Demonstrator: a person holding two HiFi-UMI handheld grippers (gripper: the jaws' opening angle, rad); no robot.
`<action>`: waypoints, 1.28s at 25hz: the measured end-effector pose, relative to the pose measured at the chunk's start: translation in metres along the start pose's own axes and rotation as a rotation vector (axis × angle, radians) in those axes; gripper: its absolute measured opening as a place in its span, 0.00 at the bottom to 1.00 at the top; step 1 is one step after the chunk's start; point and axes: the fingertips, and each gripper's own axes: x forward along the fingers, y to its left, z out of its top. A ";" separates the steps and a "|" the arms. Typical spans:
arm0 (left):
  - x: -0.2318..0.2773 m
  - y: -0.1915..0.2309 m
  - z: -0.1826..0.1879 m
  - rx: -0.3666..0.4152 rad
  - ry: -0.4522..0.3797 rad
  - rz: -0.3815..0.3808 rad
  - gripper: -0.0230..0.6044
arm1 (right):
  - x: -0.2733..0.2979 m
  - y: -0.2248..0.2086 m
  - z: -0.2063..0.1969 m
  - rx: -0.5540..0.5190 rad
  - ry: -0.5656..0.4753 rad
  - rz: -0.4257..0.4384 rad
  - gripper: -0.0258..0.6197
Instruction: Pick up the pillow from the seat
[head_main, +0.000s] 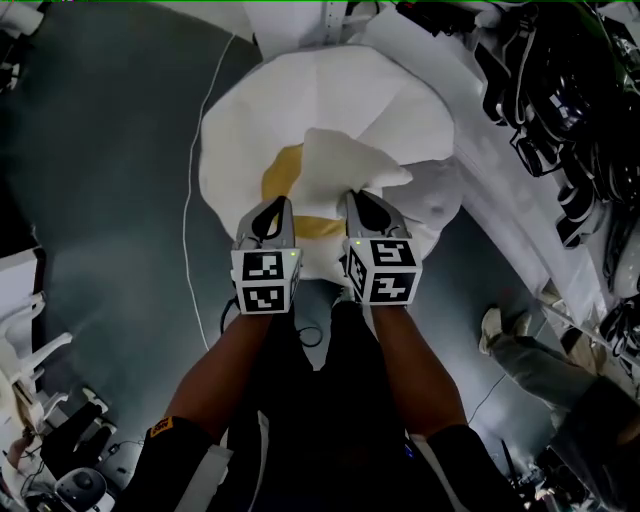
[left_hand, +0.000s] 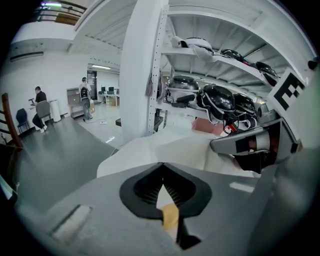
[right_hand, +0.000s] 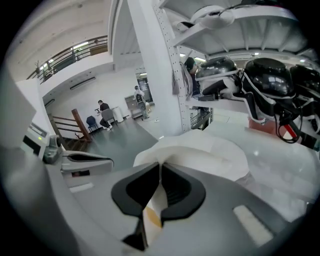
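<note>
As your L tool (head_main: 278, 206) & R tool (head_main: 358, 201) both clench pillow (head_main: 330, 100) fabric, its bulk lies fwd, prob. equally near each.

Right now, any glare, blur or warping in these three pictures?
Head view: floor dim, the white pillow nearly washed out. Left gripper view: fisheye bends the pillar, corners black. Right gripper view: same warp; the right claw up close looks soft, helmets sharper.
</note>
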 end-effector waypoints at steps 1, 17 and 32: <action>-0.008 -0.003 0.005 0.005 -0.004 -0.001 0.04 | -0.009 0.003 0.005 -0.003 -0.008 0.000 0.07; -0.129 -0.055 0.067 0.016 -0.110 -0.003 0.04 | -0.149 0.046 0.056 -0.116 -0.110 0.053 0.07; -0.219 -0.101 0.096 0.018 -0.242 0.053 0.04 | -0.226 0.066 0.064 -0.202 -0.194 0.131 0.07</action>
